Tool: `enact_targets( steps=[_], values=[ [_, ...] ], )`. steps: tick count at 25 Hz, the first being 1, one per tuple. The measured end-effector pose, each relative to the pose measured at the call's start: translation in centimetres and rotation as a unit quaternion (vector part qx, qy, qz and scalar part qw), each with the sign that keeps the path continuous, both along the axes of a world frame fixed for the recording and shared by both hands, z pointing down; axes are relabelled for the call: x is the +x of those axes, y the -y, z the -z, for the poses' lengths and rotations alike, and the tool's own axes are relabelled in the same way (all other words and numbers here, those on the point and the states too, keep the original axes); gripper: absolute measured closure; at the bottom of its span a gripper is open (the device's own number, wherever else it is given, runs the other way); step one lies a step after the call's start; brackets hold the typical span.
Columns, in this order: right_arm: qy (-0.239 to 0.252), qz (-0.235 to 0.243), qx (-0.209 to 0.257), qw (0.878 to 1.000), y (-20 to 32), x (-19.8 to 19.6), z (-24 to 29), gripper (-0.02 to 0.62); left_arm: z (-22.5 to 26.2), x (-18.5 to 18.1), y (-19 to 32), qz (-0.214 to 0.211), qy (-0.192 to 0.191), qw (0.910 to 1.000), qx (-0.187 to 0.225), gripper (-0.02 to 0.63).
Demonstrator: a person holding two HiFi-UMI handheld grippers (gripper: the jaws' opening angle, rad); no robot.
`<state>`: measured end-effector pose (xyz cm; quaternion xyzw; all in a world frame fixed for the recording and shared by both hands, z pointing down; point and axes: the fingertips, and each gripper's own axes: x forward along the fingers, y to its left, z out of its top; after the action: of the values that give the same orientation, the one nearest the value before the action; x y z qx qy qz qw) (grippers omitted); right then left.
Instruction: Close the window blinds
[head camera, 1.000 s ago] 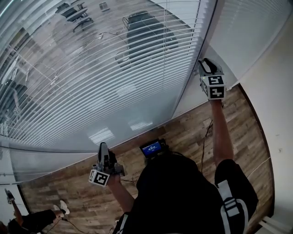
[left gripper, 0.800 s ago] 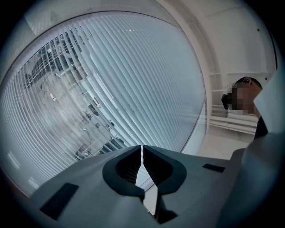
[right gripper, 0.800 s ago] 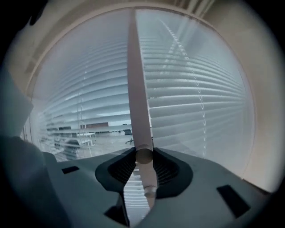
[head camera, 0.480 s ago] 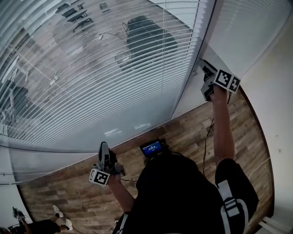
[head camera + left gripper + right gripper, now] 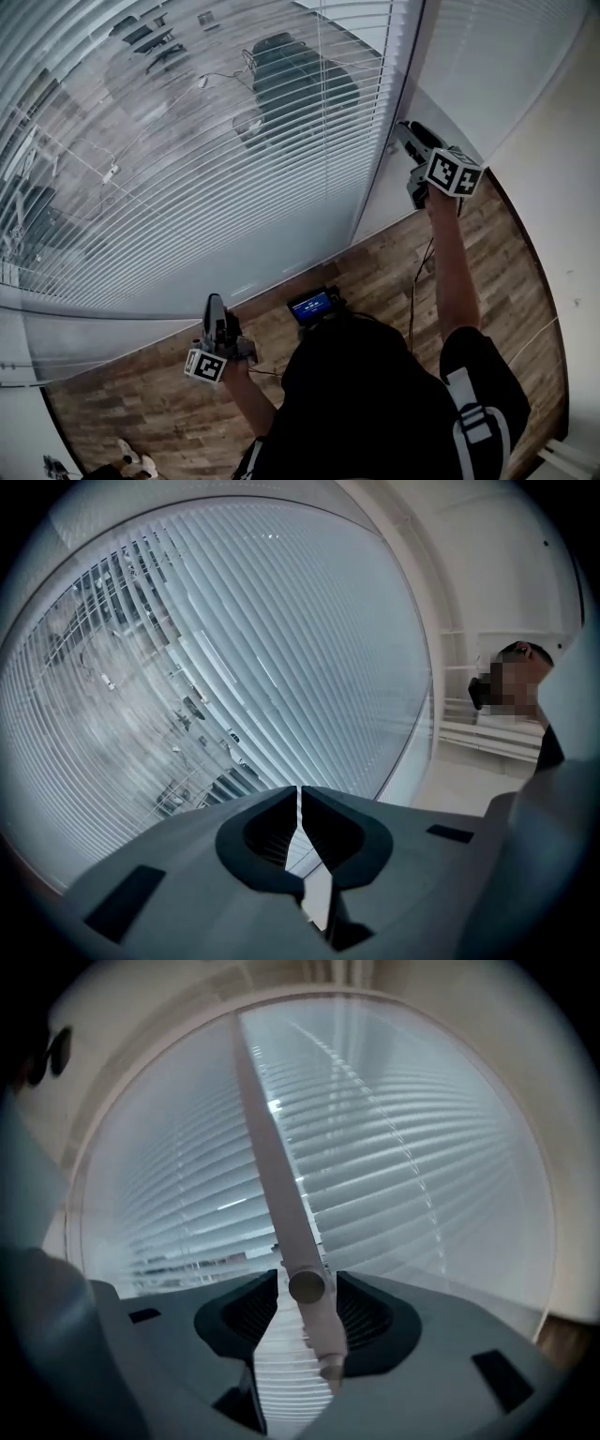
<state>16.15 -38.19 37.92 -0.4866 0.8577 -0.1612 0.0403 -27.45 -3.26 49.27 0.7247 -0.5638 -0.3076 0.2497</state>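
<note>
- Floor [image 5: 375, 267]: brown wood planks, lying well below the fingers of the left gripper [image 5: 213, 300] and of the right gripper [image 5: 405, 128].
- Shoes [image 5: 131, 457]: light pair on the planks, below and left of the left fingers.

The blinds [image 5: 187, 187] have smooth, glossy slats, their wand [image 5: 277, 1185] looks matt plastic, the floor [image 5: 375, 272] wood-grain planks.

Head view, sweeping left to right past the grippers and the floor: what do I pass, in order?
left gripper → small lit screen → right gripper, jaws just opening, blind wand between them → cream wall
</note>
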Motion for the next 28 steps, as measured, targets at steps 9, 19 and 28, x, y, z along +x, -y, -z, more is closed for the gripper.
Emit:
enact_targets(
  steps=[9,19,28],
  values=[
    [-0.344,-0.051,0.132,0.928,-0.3,-1.2,-0.2,0.416,-0.2,0.9,0.4,-0.007,0.008,0.9999,-0.005,0.600],
    [-0.341,-0.053,0.107,0.933,0.3,-1.3,0.0,0.466,-0.2,0.4,0.0,0.004,0.005,0.9999,-0.009,0.600],
    [0.043,0.007,-0.064,0.997,0.8,0.0,-0.1,0.467,-0.4,0.4,-0.1,0.006,0.001,1.0000,-0.008,0.600]
  ],
)
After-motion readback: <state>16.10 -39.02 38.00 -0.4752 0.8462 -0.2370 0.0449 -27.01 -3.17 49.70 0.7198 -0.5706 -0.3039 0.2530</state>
